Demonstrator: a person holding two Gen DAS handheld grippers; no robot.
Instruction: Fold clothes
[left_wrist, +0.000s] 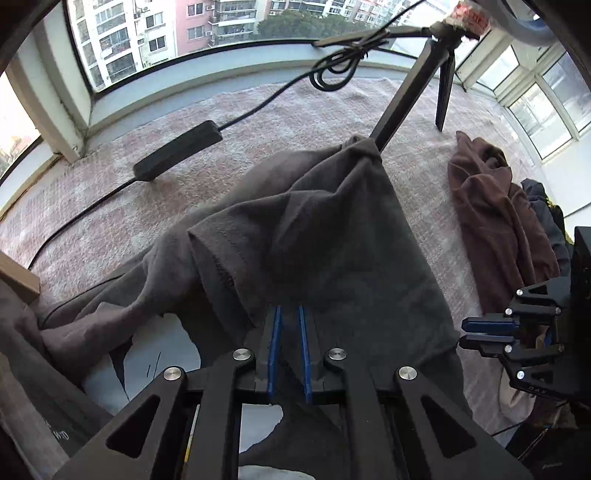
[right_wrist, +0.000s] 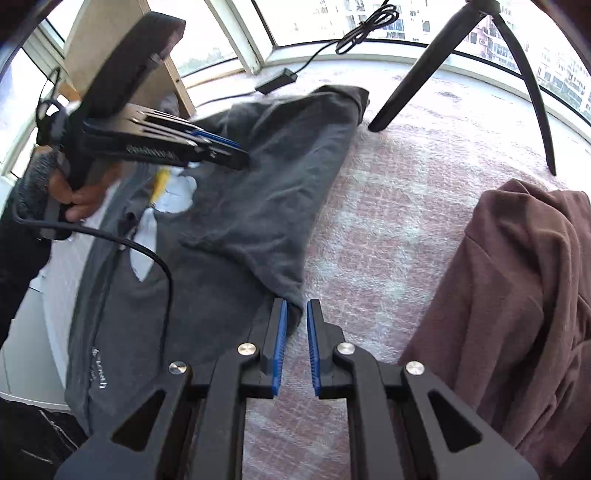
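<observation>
Already one side of the grey shirt (right_wrist: 258, 177) lies folded over; both claws, left (left_wrist: 289, 314) and right (right_wrist: 295, 306), pinch its edge, brown garment (right_wrist: 517, 277) unfolded.

High-rise flat's bay window (left_wrist: 192, 44); pink rug (right_wrist: 388, 221); heaped clothes (right_wrist: 517, 295)

**Rug by the windows**

A pale pink rug (left_wrist: 258, 122) runs to the window sill. On it lie a grey shirt (left_wrist: 332, 236) mid-rug, a brown garment (left_wrist: 491, 206) toward the right edge, a black adapter (left_wrist: 177, 151) with its cable near the sill, and tripod legs (right_wrist: 402, 88).
</observation>
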